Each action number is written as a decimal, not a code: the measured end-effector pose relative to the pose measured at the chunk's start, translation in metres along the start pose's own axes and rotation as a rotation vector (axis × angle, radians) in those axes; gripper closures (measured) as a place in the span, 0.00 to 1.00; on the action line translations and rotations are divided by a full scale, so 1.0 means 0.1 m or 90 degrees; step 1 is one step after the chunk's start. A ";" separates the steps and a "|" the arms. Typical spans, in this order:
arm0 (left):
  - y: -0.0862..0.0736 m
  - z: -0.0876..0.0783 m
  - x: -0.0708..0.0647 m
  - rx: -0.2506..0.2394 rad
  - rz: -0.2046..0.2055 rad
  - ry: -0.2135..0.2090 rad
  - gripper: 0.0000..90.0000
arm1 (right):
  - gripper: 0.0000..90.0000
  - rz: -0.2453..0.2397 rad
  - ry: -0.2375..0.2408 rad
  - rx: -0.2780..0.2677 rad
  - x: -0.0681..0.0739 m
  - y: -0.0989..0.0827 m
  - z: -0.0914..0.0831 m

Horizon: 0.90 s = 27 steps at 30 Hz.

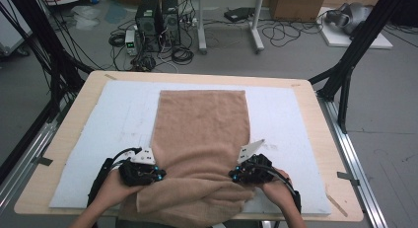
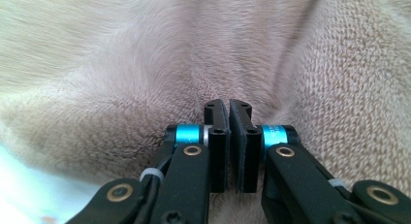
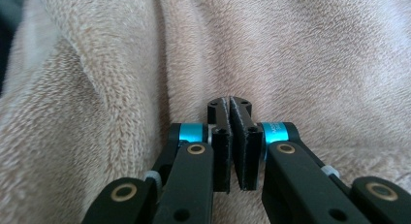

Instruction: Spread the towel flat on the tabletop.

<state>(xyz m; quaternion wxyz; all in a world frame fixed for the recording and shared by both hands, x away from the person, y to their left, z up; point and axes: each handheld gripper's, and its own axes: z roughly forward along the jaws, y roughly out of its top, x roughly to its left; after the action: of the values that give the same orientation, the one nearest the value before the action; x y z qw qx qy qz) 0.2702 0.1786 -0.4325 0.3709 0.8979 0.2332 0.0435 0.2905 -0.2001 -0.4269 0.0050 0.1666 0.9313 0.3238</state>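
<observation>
High view: tan towel (image 1: 199,139) lies lengthwise on white mat (image 1: 286,114) on table (image 1: 320,134), near end bunched and hanging over front edge. Left gripper (image 1: 156,174) at towel's left near side, right gripper (image 1: 235,176) at right near side, both touching fabric.

Left gripper view: jaws of left gripper (image 2: 228,107) nearly together, tips pressed into towel (image 2: 121,78) (whether fabric is pinched, cannot tell).

Right gripper view: jaws of right gripper (image 3: 229,104) closed, tips against towel (image 3: 315,64) fold; pinch of cloth not visible.
</observation>
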 end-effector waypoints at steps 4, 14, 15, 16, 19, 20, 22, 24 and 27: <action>0.02 -0.11 0.08 -0.047 -0.039 -0.021 0.82 | 0.84 0.004 -0.024 -0.018 -0.01 -0.01 -0.11; 0.22 -0.08 0.39 -0.083 -0.072 0.131 0.64 | 0.61 0.065 -0.083 -0.015 -0.29 0.06 -0.04; 0.21 -0.03 0.42 -0.060 -0.074 0.137 0.62 | 0.58 0.069 -0.088 -0.008 -0.30 0.06 0.00; 0.20 0.03 0.45 -0.038 -0.079 0.137 0.61 | 0.57 0.069 -0.094 -0.001 -0.31 0.06 0.04; 0.18 0.14 0.49 -0.009 -0.077 0.132 0.67 | 0.67 0.069 -0.102 -0.020 -0.32 0.05 0.07; 0.18 0.15 0.50 -0.011 -0.070 0.135 0.77 | 0.75 0.067 -0.102 -0.022 -0.32 0.05 0.07; 0.18 0.15 0.51 -0.013 -0.066 0.134 0.91 | 0.91 0.057 -0.096 -0.012 -0.33 0.08 0.07; 0.19 0.15 0.54 -0.020 -0.069 0.141 0.95 | 0.93 0.048 -0.098 0.002 -0.36 0.14 0.08; 0.22 0.13 0.61 -0.051 -0.089 0.181 0.95 | 0.93 0.054 -0.132 0.001 -0.42 0.24 0.06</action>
<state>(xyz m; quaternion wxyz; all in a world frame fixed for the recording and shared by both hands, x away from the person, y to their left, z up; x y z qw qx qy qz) 0.3363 0.1843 -0.4331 0.3716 0.8489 0.3433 0.1531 0.3377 -0.1923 -0.4214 0.0878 0.2387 0.9180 0.3042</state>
